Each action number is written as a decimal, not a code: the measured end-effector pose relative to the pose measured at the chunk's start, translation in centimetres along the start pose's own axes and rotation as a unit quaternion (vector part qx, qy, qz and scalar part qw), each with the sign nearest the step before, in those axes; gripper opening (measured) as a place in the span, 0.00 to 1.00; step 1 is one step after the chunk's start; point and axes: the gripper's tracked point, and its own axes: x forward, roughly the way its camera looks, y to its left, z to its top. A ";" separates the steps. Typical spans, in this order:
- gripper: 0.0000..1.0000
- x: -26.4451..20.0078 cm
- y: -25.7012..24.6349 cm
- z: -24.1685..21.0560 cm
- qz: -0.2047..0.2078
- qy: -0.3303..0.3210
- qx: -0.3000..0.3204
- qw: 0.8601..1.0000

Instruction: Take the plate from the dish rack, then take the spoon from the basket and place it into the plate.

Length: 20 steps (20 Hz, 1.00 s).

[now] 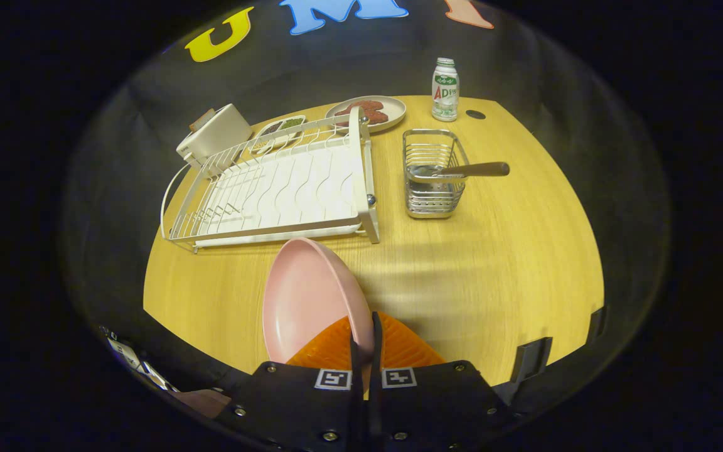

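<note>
Table: light wooden tabletop (493, 263) with visible grain and a small dark round hole (475, 114) near the far edge.
Wall: black cloth (167, 107) hangs behind the table and around its sides.
Light: warm and bright from above, with soft shadows on the wood.
Edges: dark brackets (530, 359) clamp the near table rim.

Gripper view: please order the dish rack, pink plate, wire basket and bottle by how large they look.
1. dish rack
2. pink plate, held in the gripper, enlarged by nearness
3. wire basket
4. bottle
</note>
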 end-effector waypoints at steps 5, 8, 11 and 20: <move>0.03 2.7 1.5 -0.5 0.053 0.019 0.007 0.998; 0.03 4.0 1.8 -0.8 0.080 0.024 0.018 0.996; 0.03 5.4 1.9 -1.6 0.108 0.035 0.036 0.993; 0.14 6.1 -0.8 -0.8 0.071 -0.010 0.016 0.997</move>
